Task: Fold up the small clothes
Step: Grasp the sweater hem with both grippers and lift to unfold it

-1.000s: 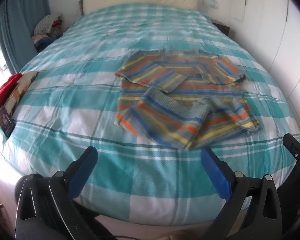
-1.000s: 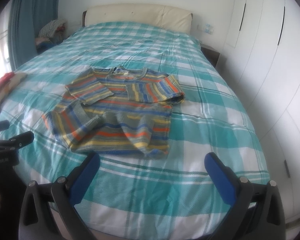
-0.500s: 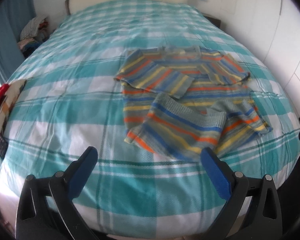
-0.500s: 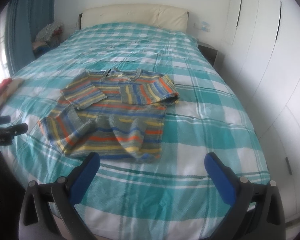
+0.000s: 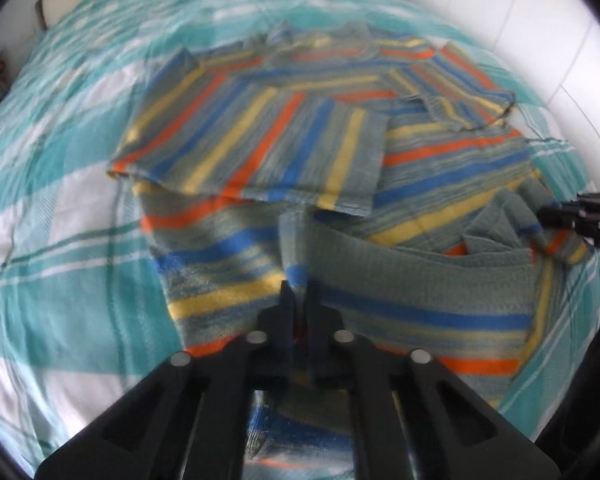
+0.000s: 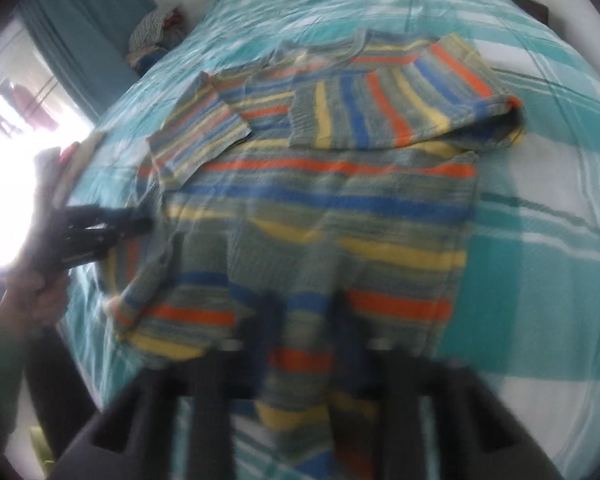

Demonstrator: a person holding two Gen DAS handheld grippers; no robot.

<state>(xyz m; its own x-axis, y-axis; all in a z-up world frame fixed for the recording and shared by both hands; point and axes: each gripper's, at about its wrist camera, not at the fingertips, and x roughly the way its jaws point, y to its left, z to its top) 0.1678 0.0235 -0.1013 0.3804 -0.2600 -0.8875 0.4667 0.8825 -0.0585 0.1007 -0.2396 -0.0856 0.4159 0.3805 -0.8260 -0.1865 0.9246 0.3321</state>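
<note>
A small striped sweater (image 5: 307,152) in grey, blue, orange and yellow lies on the bed, both sleeves folded across its chest; it also shows in the right wrist view (image 6: 339,200). My left gripper (image 5: 298,292) is shut on the sweater's bottom hem, which is pinched up into a ridge. My right gripper (image 6: 300,312) is shut on the hem at the other side; that view is blurred. Each gripper shows at the edge of the other's view, the right one at the far right (image 5: 579,220) and the left one at the left (image 6: 96,232).
The bed has a teal and white checked cover (image 5: 60,200). White wardrobe doors (image 5: 539,20) stand to the right. A blue curtain (image 6: 80,32) and a heap of clothes (image 6: 156,36) are at the far left, by a bright window.
Both grippers have moved forward from the foot of the bed to the sweater. Both were wide open and are now shut on its bottom hem.
</note>
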